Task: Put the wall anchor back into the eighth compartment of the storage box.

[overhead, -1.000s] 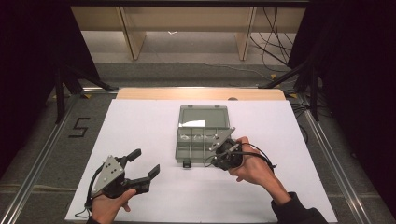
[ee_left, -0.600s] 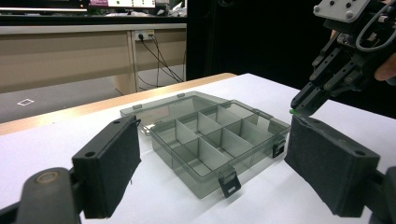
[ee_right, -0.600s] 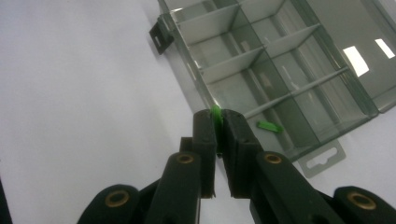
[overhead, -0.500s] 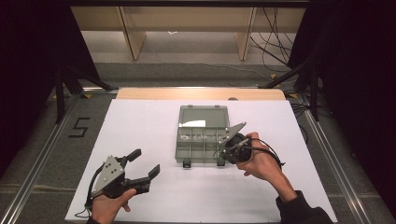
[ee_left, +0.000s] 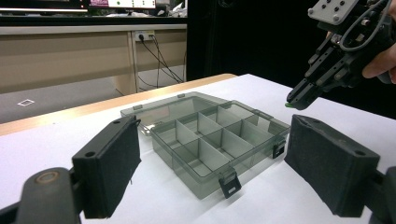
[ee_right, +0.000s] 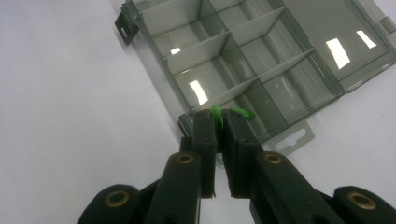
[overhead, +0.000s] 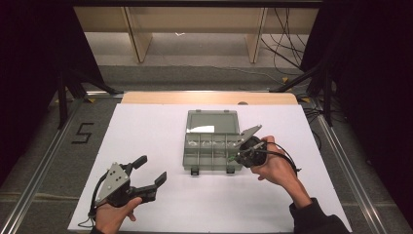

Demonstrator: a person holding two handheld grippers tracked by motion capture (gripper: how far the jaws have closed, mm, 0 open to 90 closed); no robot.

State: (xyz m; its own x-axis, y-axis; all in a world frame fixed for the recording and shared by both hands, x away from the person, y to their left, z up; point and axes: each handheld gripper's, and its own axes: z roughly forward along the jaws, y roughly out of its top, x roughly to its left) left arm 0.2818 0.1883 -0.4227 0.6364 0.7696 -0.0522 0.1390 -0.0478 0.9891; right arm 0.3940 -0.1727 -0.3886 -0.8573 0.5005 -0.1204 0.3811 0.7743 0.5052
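Since a second ago, the right gripper [overhead: 233,157] has drawn back rightward from above the organiser box [overhead: 210,147] toward its near right corner, while the left gripper [overhead: 152,171] has stayed put. From the high view, the grey see-through box lies open mid-table on the white sheet [overhead: 146,131], lid folded back on the far side; the left gripper rests near the front left, well apart from the box, jaws spread wide.

From the left gripper view, its two black jaws stand wide apart, framing the box [ee_left: 210,135], with the right gripper [ee_left: 299,99] hanging above the box's right end, a green speck at its tip.

From the right gripper view, the jaws are pinched together on a small green piece [ee_right: 219,113], just above the box's [ee_right: 243,65] near edge.
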